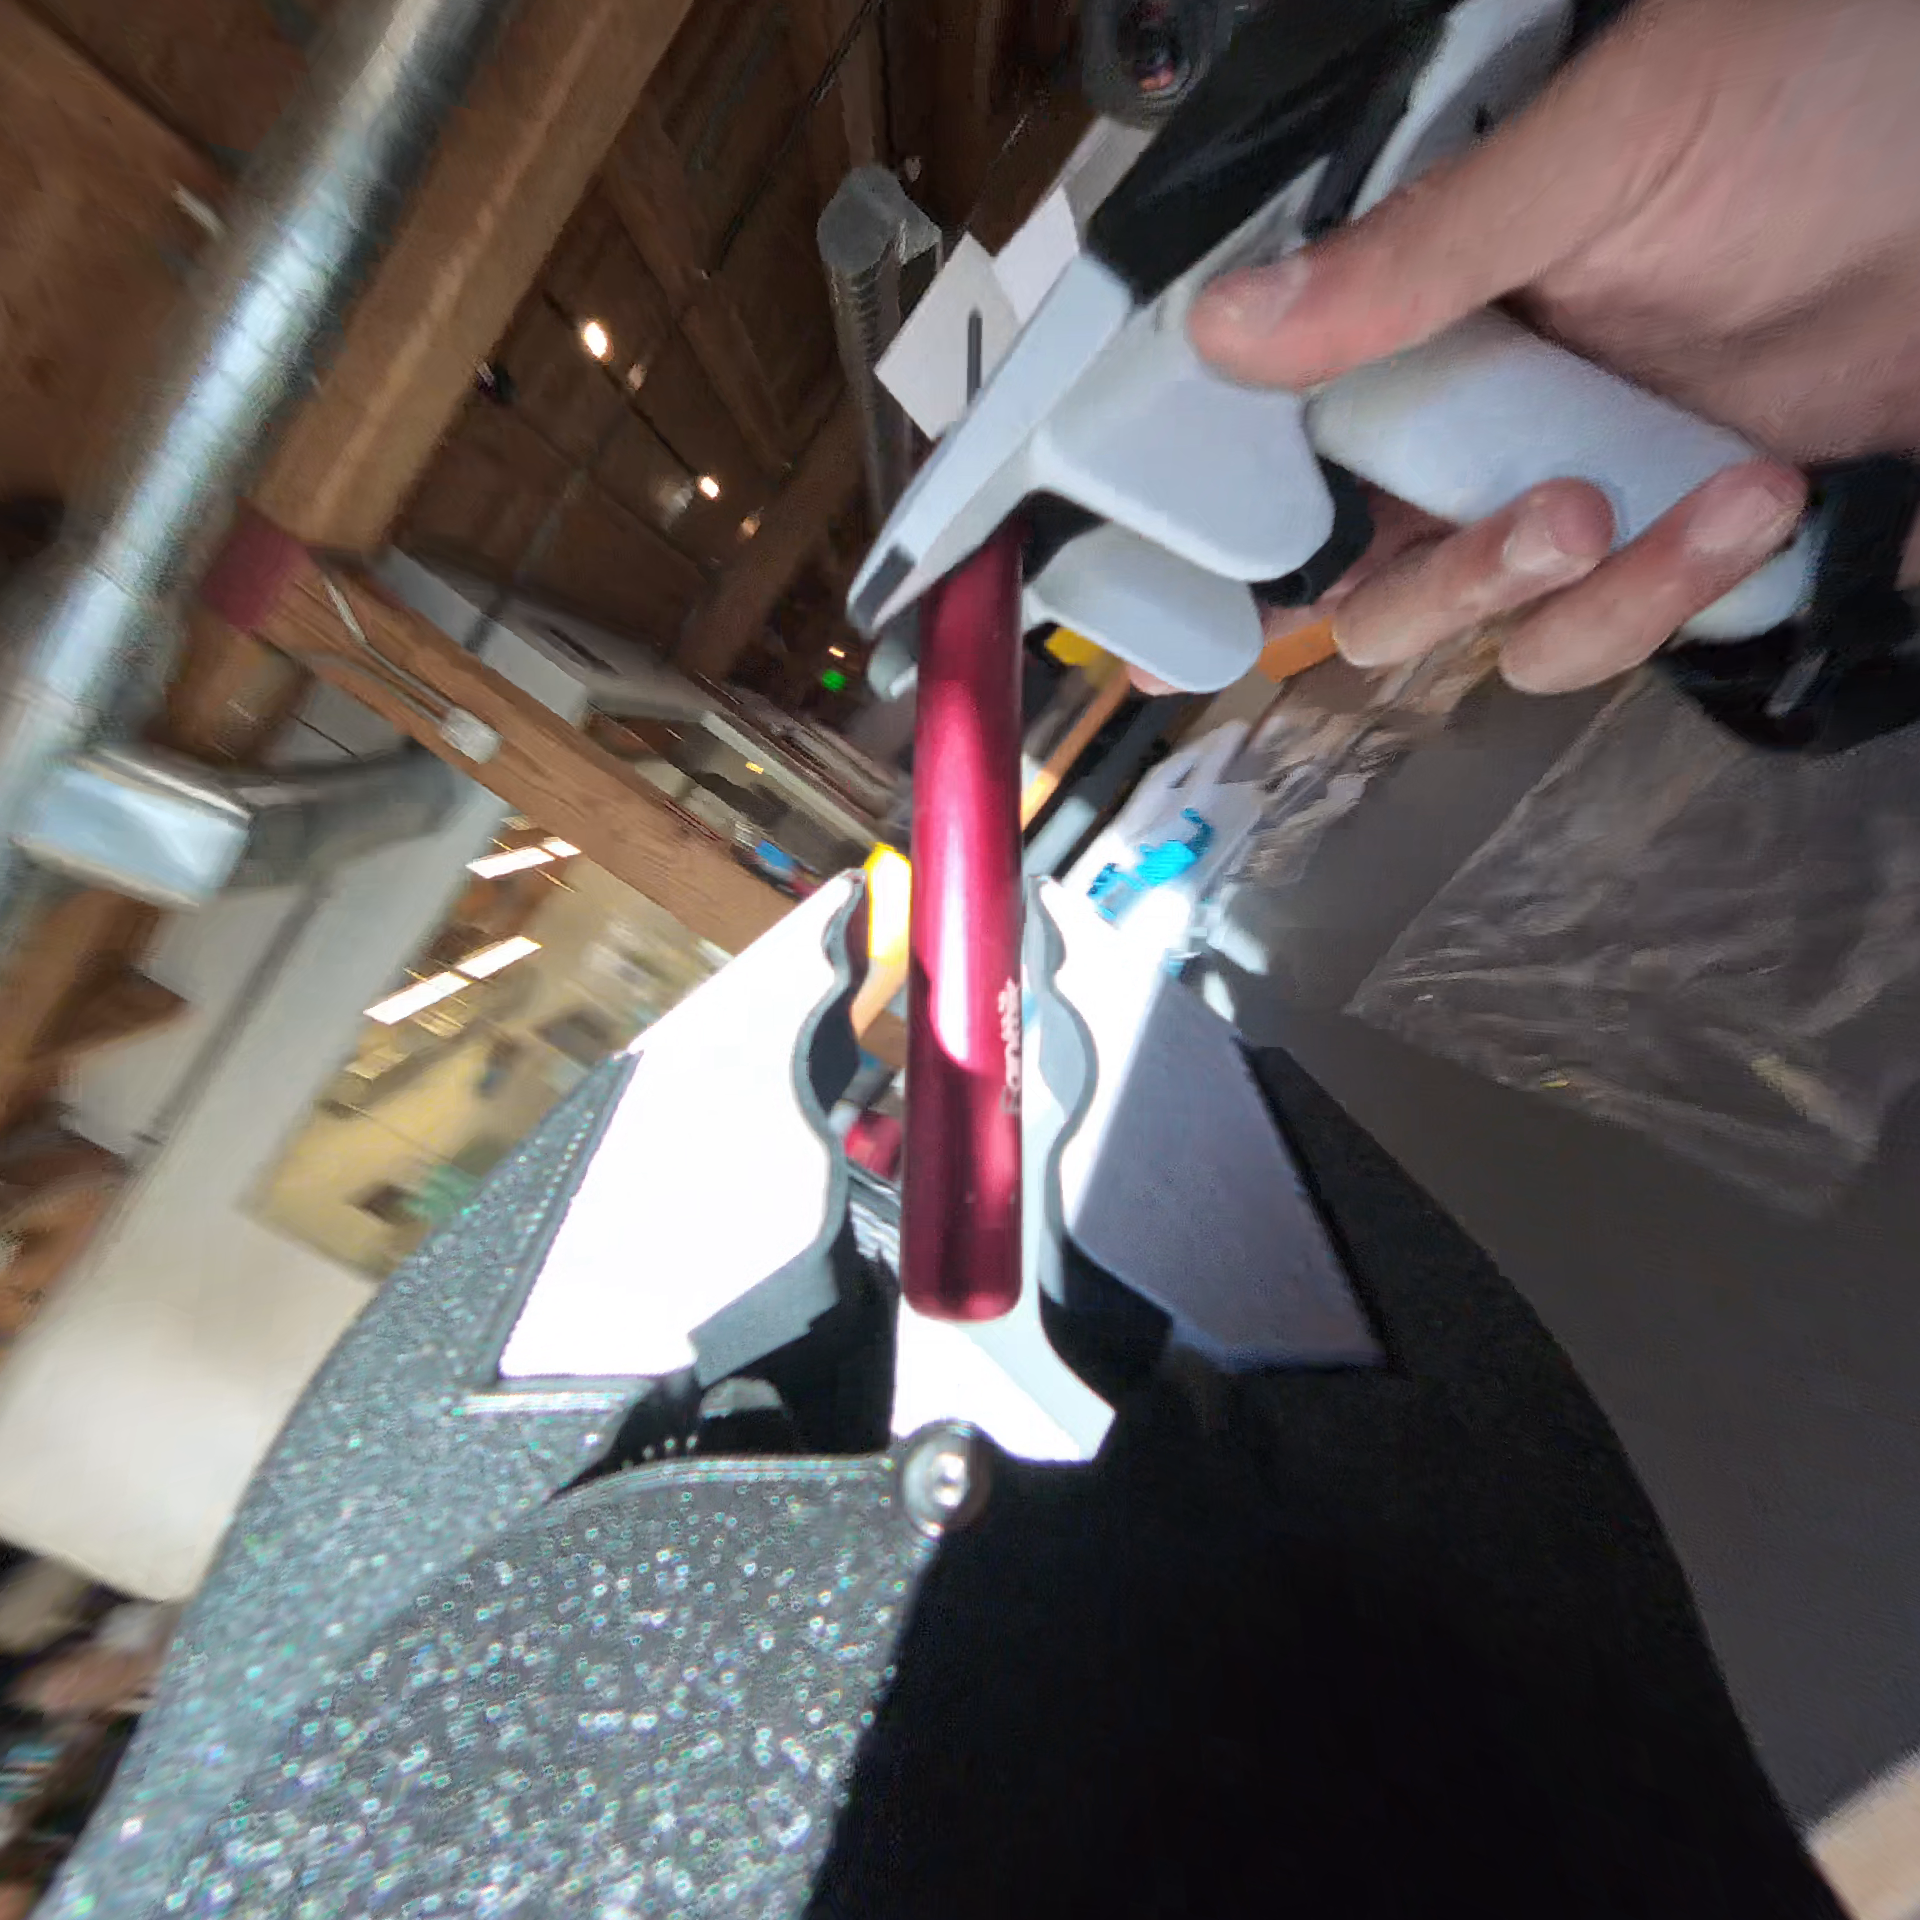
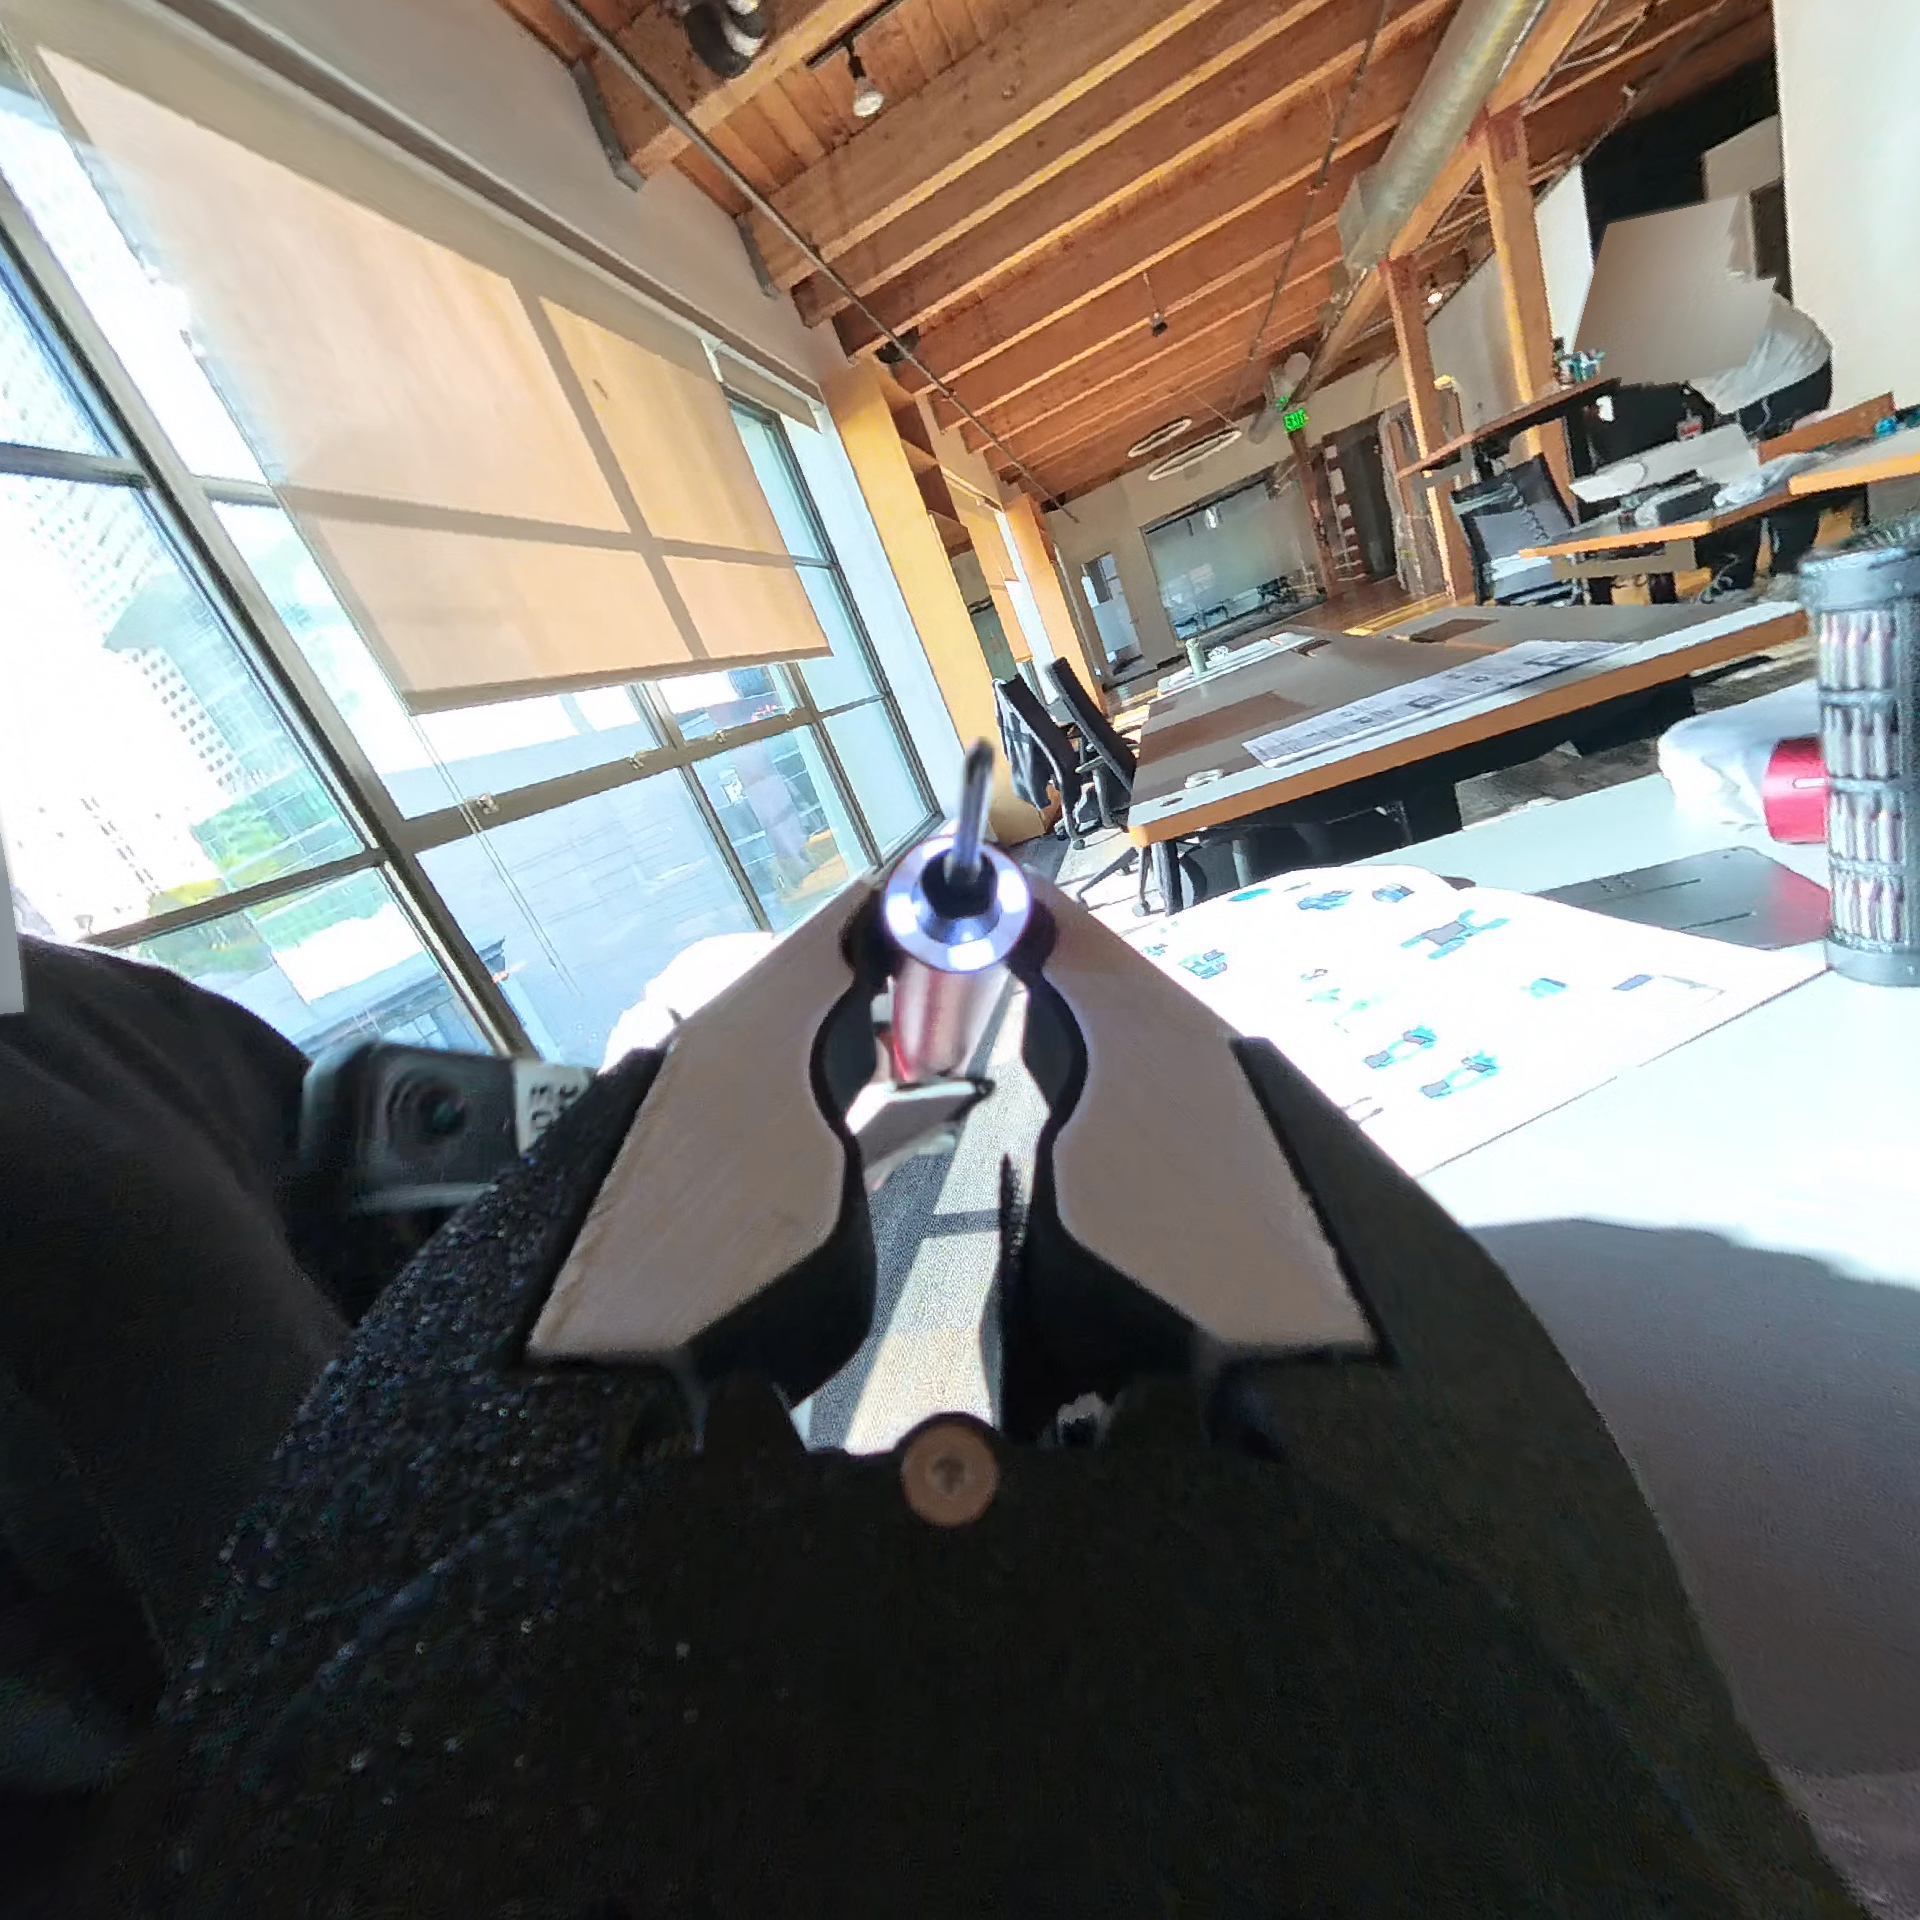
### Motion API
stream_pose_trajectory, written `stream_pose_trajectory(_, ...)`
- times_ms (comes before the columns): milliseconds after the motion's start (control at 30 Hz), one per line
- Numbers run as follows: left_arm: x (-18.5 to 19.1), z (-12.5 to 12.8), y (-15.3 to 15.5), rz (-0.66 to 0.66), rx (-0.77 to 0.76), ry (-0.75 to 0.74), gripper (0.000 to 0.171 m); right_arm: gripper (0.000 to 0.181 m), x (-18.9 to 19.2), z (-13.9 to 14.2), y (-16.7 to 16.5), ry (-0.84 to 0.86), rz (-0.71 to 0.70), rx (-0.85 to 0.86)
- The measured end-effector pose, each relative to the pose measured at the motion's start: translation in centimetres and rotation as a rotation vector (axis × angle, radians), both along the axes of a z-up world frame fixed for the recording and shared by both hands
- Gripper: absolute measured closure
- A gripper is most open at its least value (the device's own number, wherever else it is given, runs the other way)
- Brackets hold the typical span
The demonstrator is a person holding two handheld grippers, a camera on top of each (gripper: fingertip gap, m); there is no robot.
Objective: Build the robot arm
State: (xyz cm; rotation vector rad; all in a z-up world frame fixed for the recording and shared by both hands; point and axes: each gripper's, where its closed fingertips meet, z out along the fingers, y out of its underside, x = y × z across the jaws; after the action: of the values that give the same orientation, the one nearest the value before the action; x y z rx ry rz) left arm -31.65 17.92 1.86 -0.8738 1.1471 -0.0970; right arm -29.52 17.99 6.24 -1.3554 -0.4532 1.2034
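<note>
Above a white table, both tongs pinching 1 red screwdriver, mesh holder nearby

Your left wrist view tilts up, close on the red handle both views share; your right wrist view looks down its tip toward windows.

On my left feed I see a glossy dark-red tube between pale grey fingers, with a speckled, glittery black body below. My right feed shows its end as a shiny silver ring around a black centre, over a white sheet dotted with turquoise-and-black marks, beside a grey mesh cylinder banded with red-and-white stripes
</note>
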Motion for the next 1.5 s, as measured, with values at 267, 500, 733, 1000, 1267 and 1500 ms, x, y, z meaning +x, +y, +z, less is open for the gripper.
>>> stream_pose_trajectory(267, 1.3, 0.3, -3.0, -0.36, -0.443, -0.266, 0.135, 0.161, 0.6, 2.6, -3.3, 0.087, 0.242, 0.073)
stream_pose_trajectory(500, 3.6, 1.2, -7.8, -0.626, -0.463, -0.17, 0.152, 0.159, 3.3, 1.8, -8.3, -0.243, 0.171, 0.247)
stream_pose_trajectory(733, 6.1, 0.3, -10.6, -0.805, -0.648, -0.074, 0.152, 0.16, 7.0, -0.8, -11.2, -0.339, 0.026, 0.177)
stream_pose_trajectory(1000, 7.3, 4.0, -13.2, -0.984, -0.75, -0.225, 0.145, 0.162, 7.8, -0.4, -13.9, 0.198, 0.118, 0.142)
stream_pose_trajectory(1267, 8.7, 3.1, -14.9, -0.957, -0.671, -0.137, 0.146, 0.161, 6.0, -2.1, -13.9, 0.018, 0.117, 0.124)
stream_pose_trajectory(1500, 8.9, 2.3, -15.1, -0.866, -0.464, -0.062, 0.152, 0.139, 7.3, -4.1, -13.3, 0.039, 0.12, -0.077)
